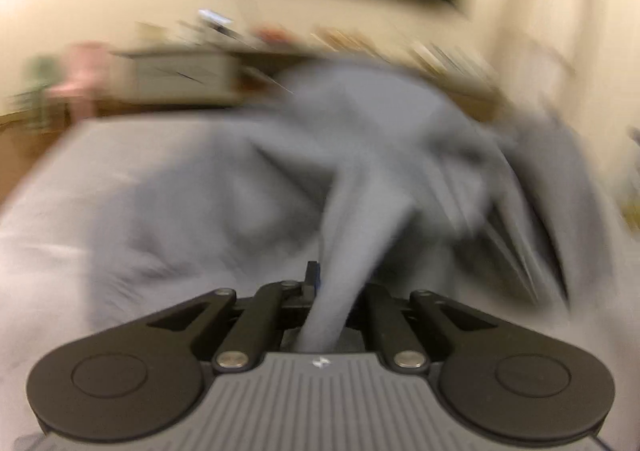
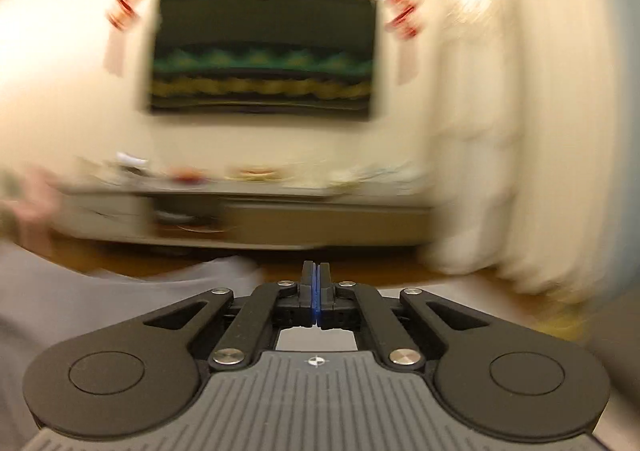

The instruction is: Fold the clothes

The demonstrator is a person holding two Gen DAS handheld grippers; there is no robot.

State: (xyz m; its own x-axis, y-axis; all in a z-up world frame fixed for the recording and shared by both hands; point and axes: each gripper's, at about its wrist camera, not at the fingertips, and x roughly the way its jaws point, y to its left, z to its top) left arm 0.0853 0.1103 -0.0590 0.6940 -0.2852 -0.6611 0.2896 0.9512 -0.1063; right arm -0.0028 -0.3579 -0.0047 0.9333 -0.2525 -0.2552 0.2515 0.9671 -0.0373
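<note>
Closest to my left lens, the left gripper [image 1: 336, 287] was clamped on a twisted rope of grey garment [image 1: 280, 171]. From there the cloth rose and fanned out, bunched and lifted above the pale bed [image 1: 36, 251], with no flat panel or crease I could see through the blur. I judged the folding unfinished. My right gripper [image 2: 316, 287] was pressed closed on nothing, aimed at the wall-hung screen [image 2: 264, 51], with grey fabric at its left.
</note>
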